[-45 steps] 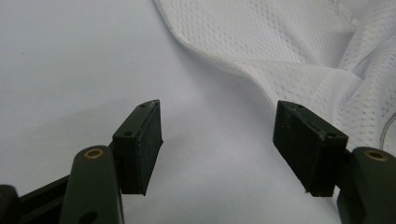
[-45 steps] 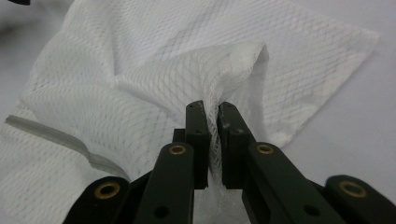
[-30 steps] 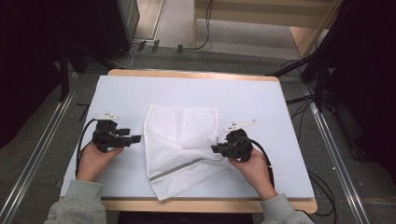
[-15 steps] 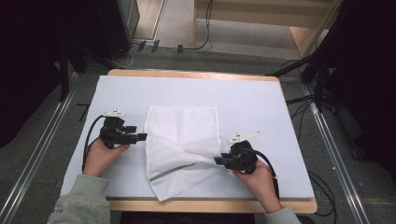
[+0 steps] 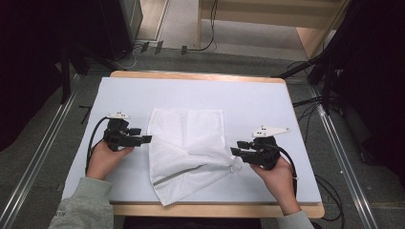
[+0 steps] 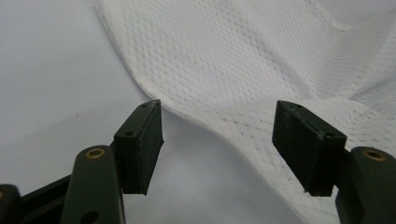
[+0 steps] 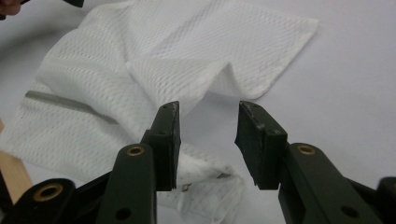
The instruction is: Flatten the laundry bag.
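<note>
On the table (image 5: 267, 100): pale, smooth cover, wooden rim.
Mesh cloth (image 5: 188, 138): white, perforated weave, rumpled; grey stripe near the front corner; lies mid-table between both tools.
Left gripper (image 5: 146, 139): jaws spread wide, empty, at the cloth's left edge (edge passes between them).
Right gripper (image 5: 234, 151): jaws partly apart, holding nothing, above the cloth's bunched right corner.
</note>
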